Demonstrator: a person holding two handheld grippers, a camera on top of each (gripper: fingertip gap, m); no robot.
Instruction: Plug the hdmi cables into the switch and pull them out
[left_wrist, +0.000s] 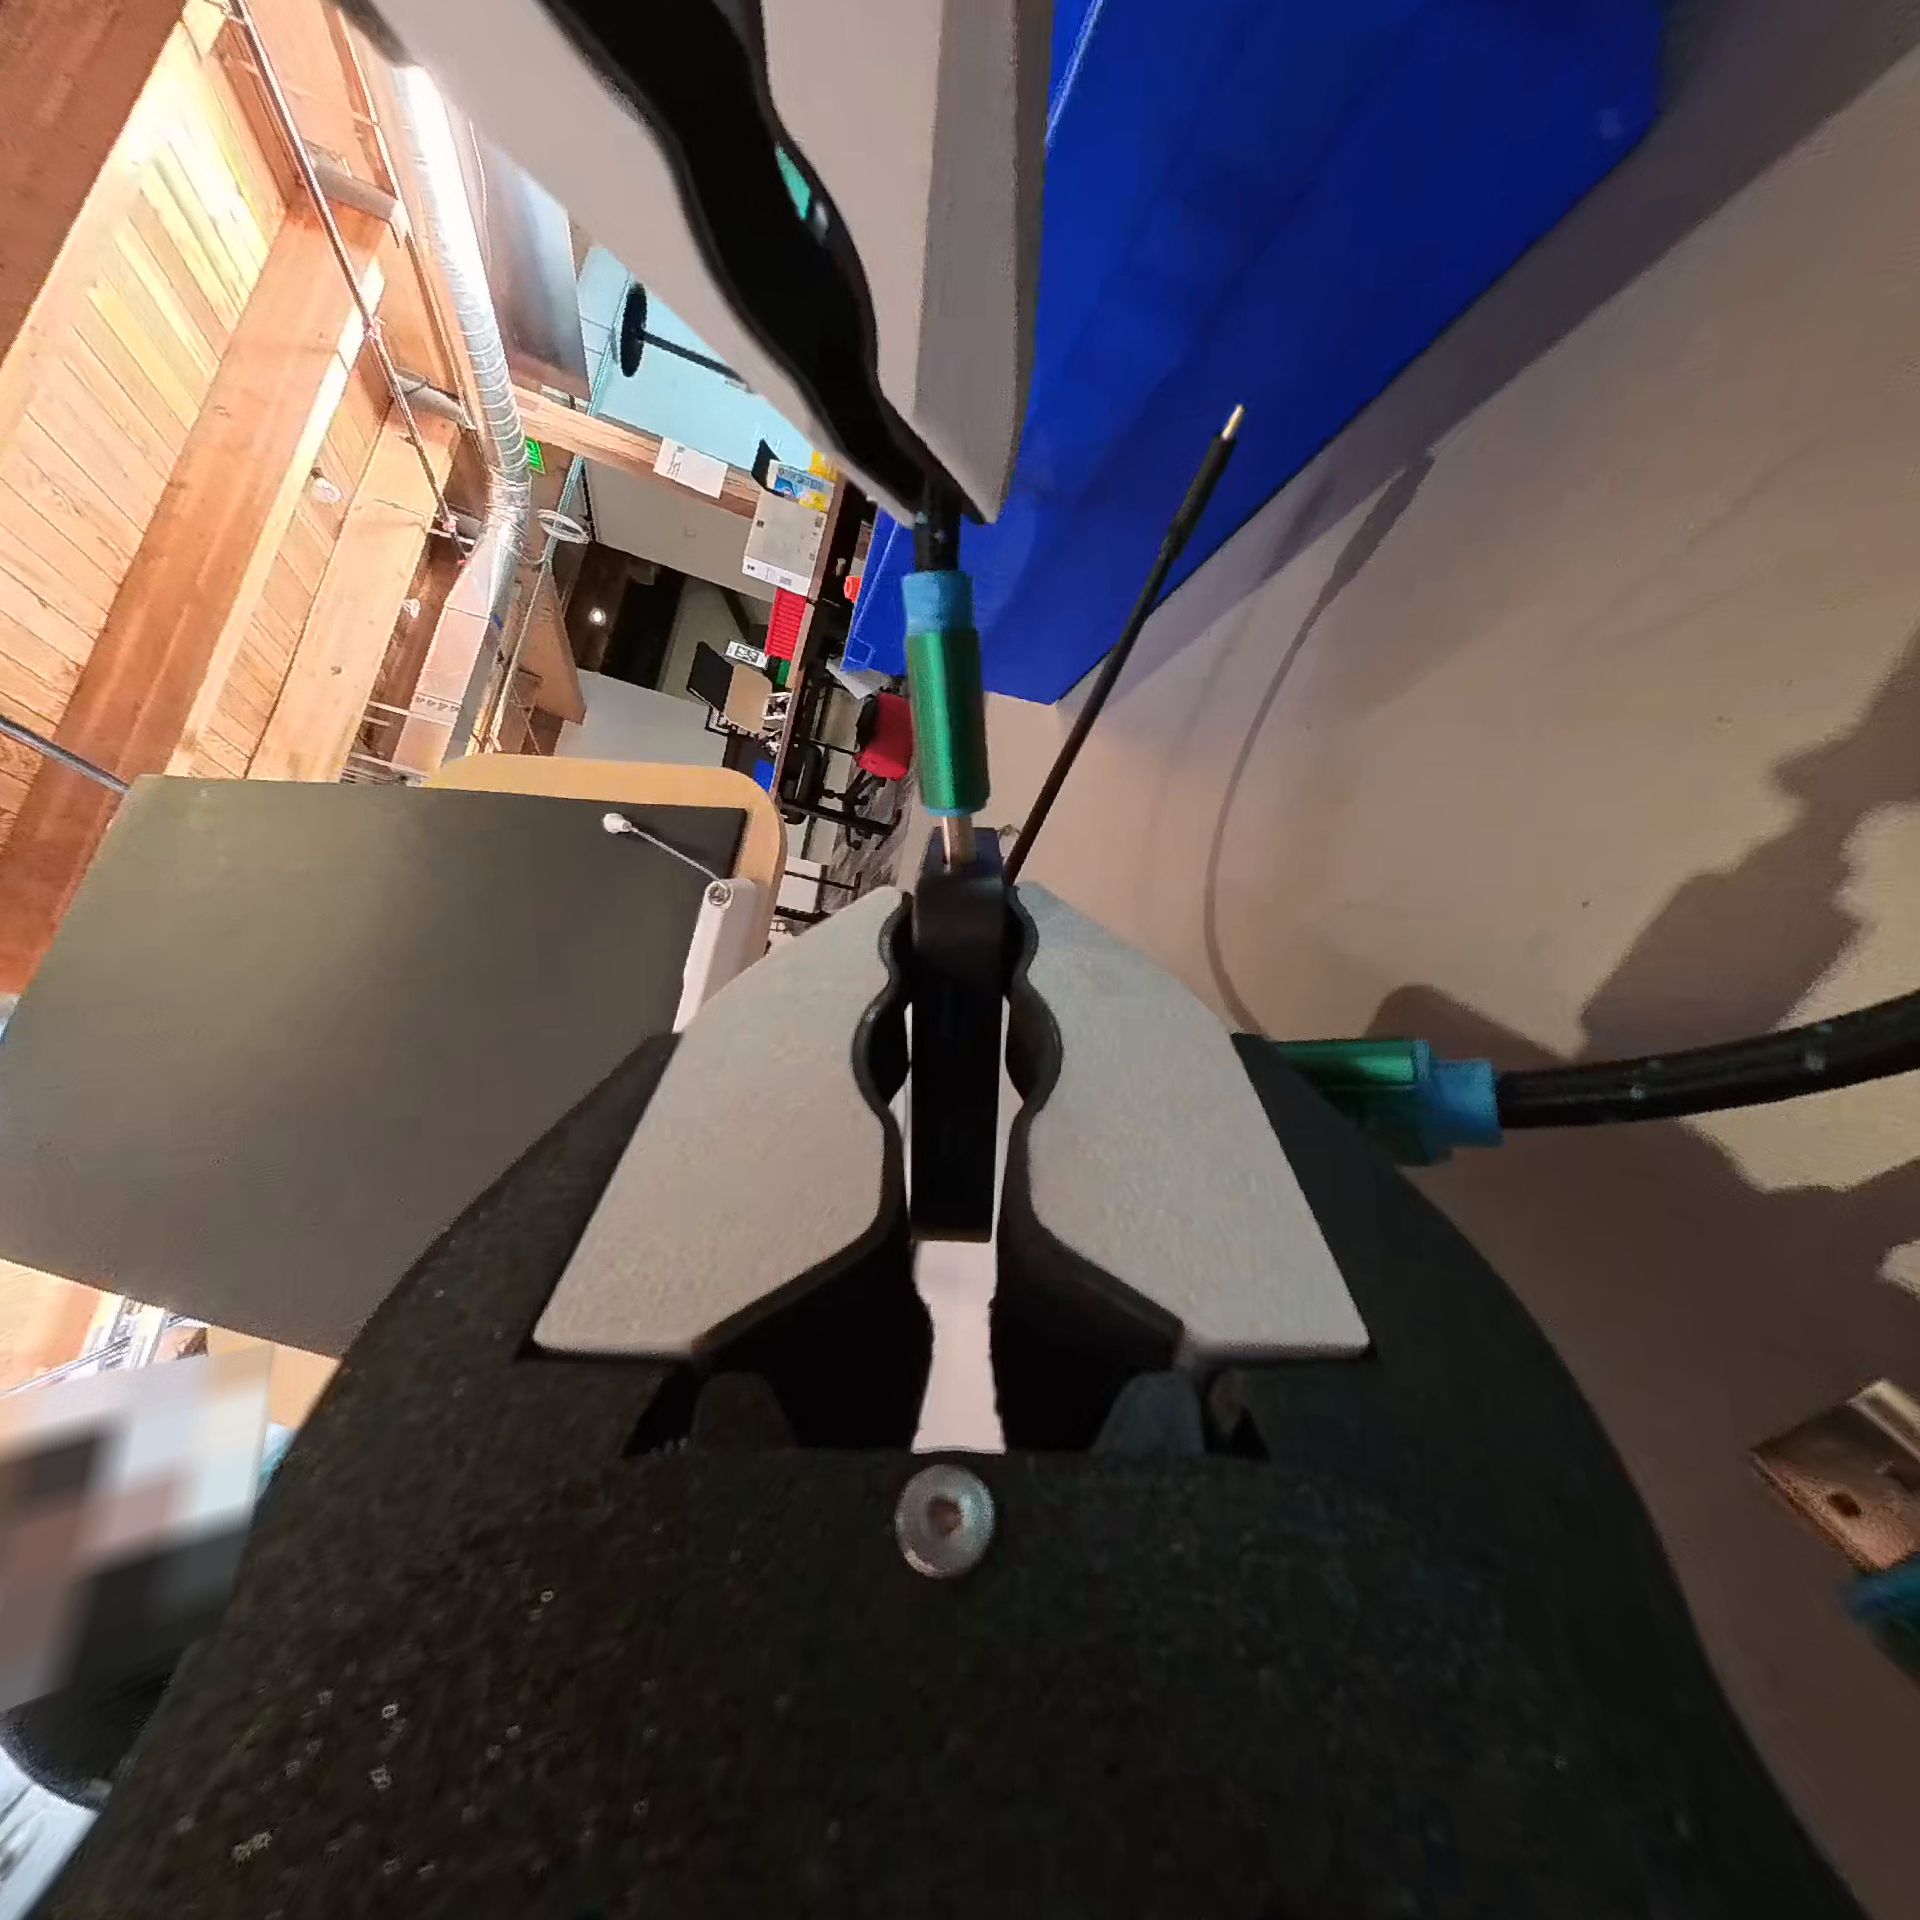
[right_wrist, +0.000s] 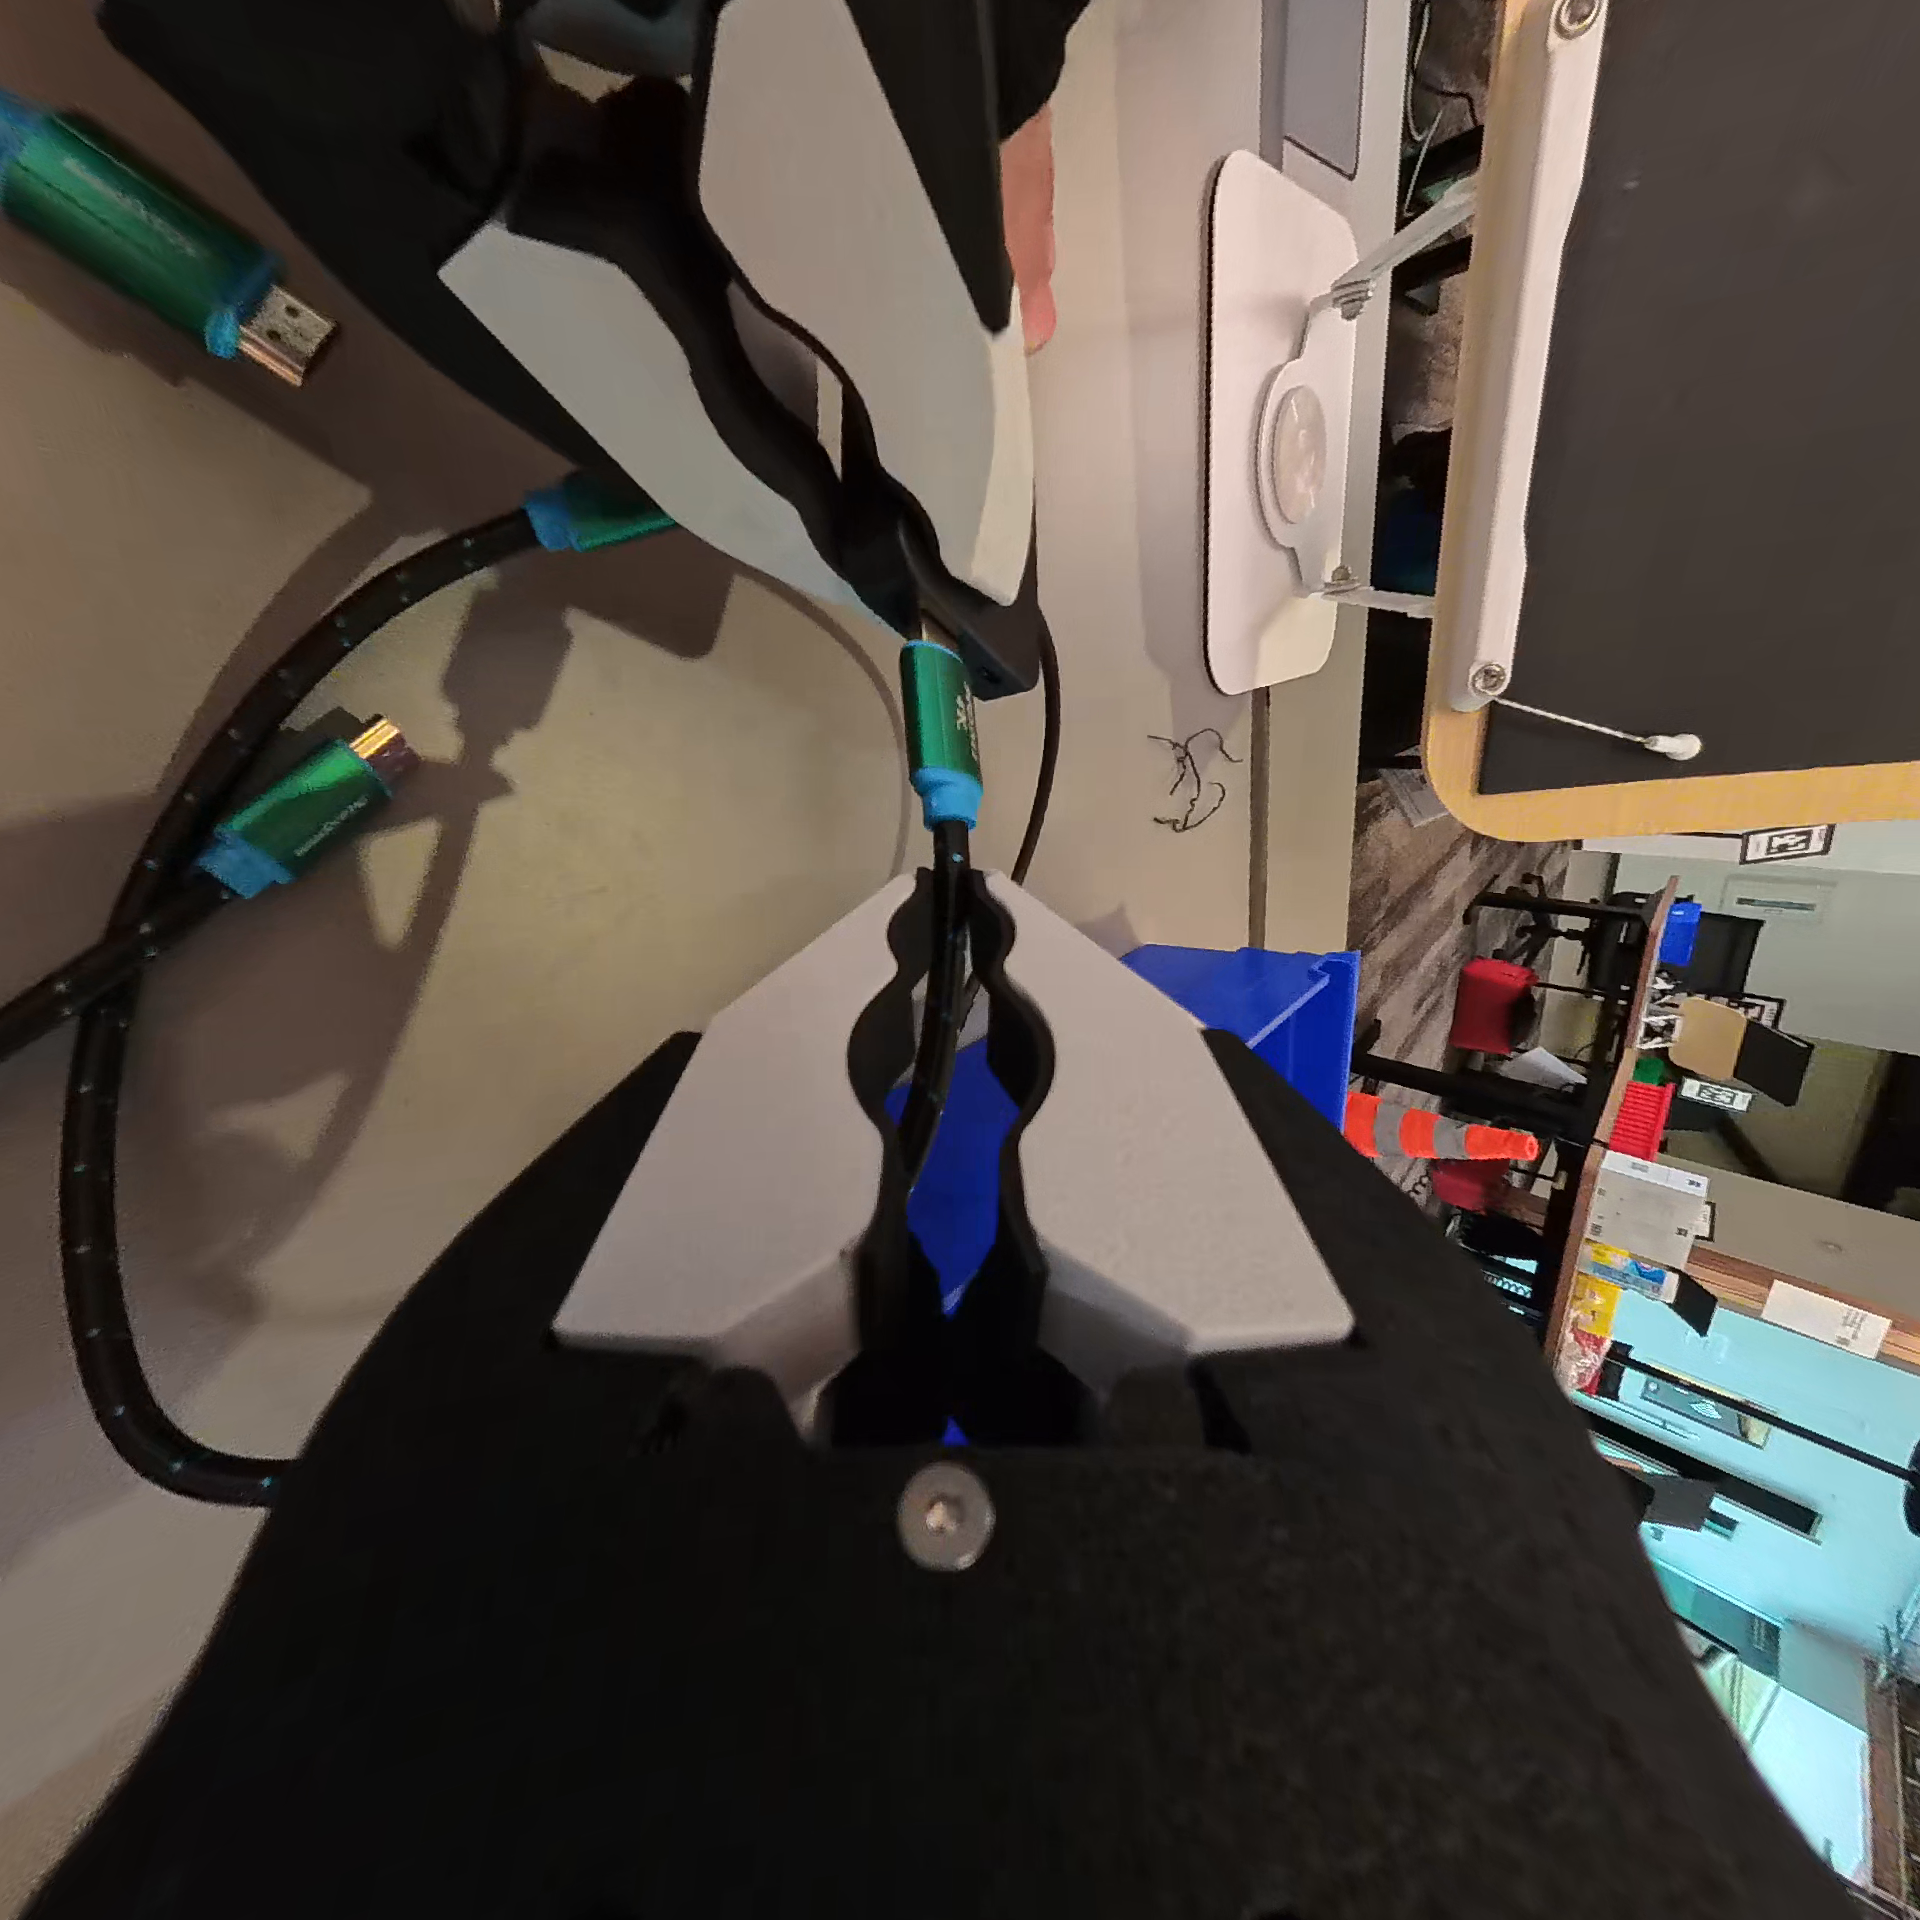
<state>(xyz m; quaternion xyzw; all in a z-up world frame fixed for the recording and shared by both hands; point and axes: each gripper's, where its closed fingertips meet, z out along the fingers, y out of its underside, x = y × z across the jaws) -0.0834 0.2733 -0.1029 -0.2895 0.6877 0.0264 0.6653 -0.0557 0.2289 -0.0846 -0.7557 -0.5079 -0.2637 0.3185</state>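
The left gripper (left_wrist: 956, 914), grey-faced with black wavy-edged fingers, is closed tight on a small flat black box, the HDMI switch (left_wrist: 951, 1081), which stands edge-on between the pads and is held up off the beige tabletop (left_wrist: 1558, 727). A green metallic HDMI plug with a blue rubber collar (left_wrist: 940, 707) meets the switch's far end, its silver tip partly showing at the port, so how deep it sits cannot be told. Its black braided cable (right_wrist: 951, 997) runs back into the right gripper (right_wrist: 951, 894), whose matching grey-and-black fingers are pinched nearly together on the cable just behind the collar, not on the plug body.

In the right wrist view, from the left: a second green plug with a bare silver tip (right_wrist: 156, 244) lies loose on the table at the upper left; a third green plug (right_wrist: 301, 805) lies lower down, beside a loop of black braided cable flecked with blue (right_wrist: 94, 1195); a fourth green plug (right_wrist: 597, 514) shows half hidden behind the left gripper. A thin black wire (left_wrist: 1143, 613) rises from the switch. A blue plastic bin (right_wrist: 1268, 1003) stands behind the grippers, and to the right a white tablet-like stand base (right_wrist: 1273, 416) rests on the table.
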